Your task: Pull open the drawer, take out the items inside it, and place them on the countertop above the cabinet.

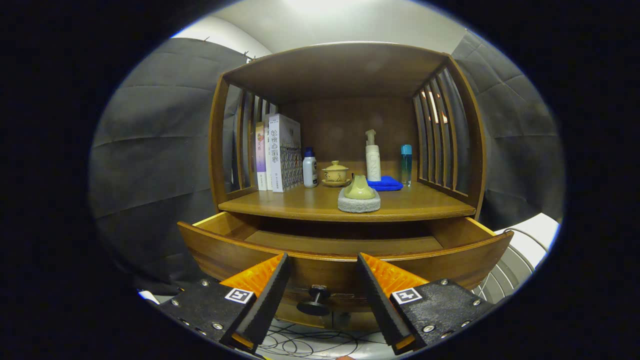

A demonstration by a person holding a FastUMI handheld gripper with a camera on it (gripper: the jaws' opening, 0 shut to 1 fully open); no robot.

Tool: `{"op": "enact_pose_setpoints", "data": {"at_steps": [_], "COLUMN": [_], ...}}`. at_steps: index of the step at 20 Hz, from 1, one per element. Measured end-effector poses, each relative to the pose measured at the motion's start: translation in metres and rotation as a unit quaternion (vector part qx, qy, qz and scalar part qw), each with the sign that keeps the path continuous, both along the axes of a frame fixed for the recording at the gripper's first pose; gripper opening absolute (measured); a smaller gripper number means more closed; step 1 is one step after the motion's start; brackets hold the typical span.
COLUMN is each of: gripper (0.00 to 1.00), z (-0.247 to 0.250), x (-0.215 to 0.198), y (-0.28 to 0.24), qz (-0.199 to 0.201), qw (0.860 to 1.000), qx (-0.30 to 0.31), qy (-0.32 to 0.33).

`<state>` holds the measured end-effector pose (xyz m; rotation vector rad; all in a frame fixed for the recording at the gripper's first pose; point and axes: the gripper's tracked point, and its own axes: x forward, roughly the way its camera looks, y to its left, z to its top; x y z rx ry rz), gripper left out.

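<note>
The wooden cabinet's drawer stands pulled open just ahead of my fingers; the part of its inside that I can see is bare wood. Its dark round knob hangs on the drawer front, between my fingers. My gripper is open, with nothing held. On the countertop above the drawer, near its front edge, sits a grey scrubbing pad with a yellow-green handle.
Further back on the countertop stand books, a small white bottle with a blue cap, a yellow lidded cup, a white pump bottle, a folded blue cloth and a teal tube. Slatted side walls and a top board enclose the shelf. Cables lie below the drawer.
</note>
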<state>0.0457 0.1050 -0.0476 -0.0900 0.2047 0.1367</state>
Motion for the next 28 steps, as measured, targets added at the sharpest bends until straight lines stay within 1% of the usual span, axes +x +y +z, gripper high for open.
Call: {"op": "enact_pose_setpoints", "data": {"at_steps": [7,17,23,25,26,28], "gripper": [0.85,0.86,0.85,0.85,0.86,0.87], "z": [-0.004,-0.008,-0.005,-0.007,-0.006,-0.009], "x": [0.045,0.088,0.106,0.105,0.105,0.102], "y": [0.001,0.001,0.002,0.002,0.004,0.010], "qz": [-0.022,-0.043,-0.057,-0.067,-0.068,-0.046], "qw": [1.000,0.999,0.998,0.998,0.998,0.999], "qx": [0.006,-0.010,-0.026,-0.015,-0.010,-0.012], "qy": [0.004,-0.001,-0.013,-0.011,-0.012,-0.006]}}
